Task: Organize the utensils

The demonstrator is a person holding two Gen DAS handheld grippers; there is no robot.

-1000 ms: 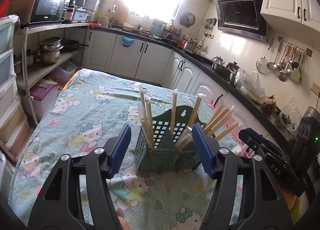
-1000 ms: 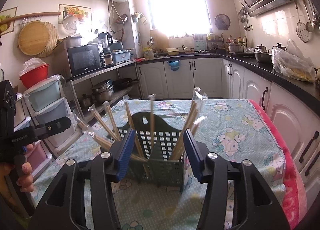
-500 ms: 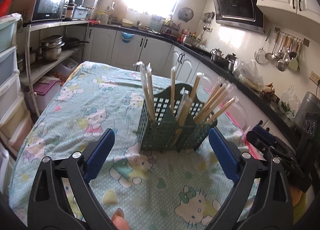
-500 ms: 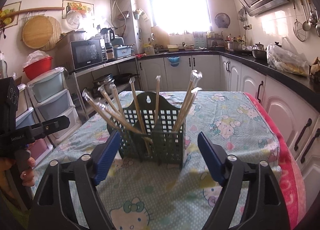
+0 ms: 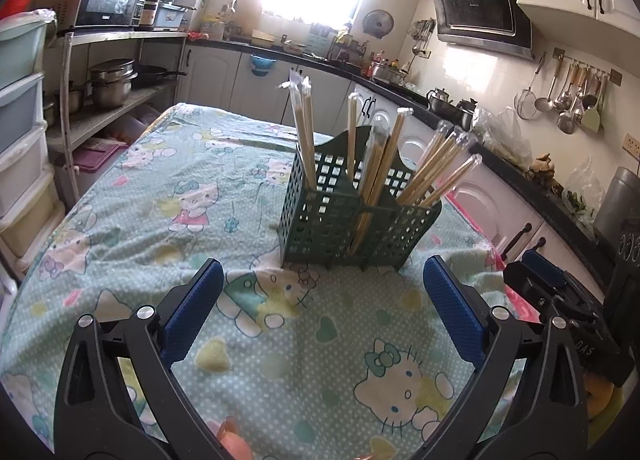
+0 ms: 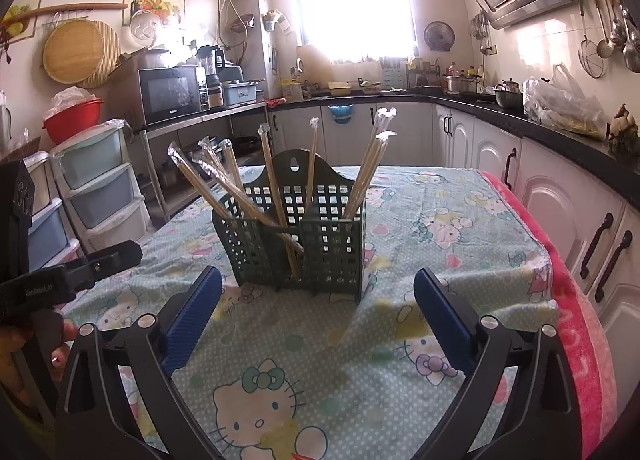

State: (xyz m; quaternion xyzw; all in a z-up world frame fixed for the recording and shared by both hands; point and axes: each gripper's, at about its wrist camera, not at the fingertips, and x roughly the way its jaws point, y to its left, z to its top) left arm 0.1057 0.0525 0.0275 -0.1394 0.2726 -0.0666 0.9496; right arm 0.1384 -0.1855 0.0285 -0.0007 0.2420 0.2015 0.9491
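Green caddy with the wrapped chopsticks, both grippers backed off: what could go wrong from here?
1. The wrapped chopsticks fan far out over one end of the green caddy; a passing gripper could snag them and tip it.
2. The caddy stands on a wrinkled tablecloth, so a nudge may rock it.
3. The left gripper and right gripper have jaws opening with nothing between them; they sit close together in front of the caddy, so they could collide.

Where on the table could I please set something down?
The patterned tablecloth is bare left of the dark green perforated plastic holder and in front of it. Its right side, near the pink edge, is narrower.
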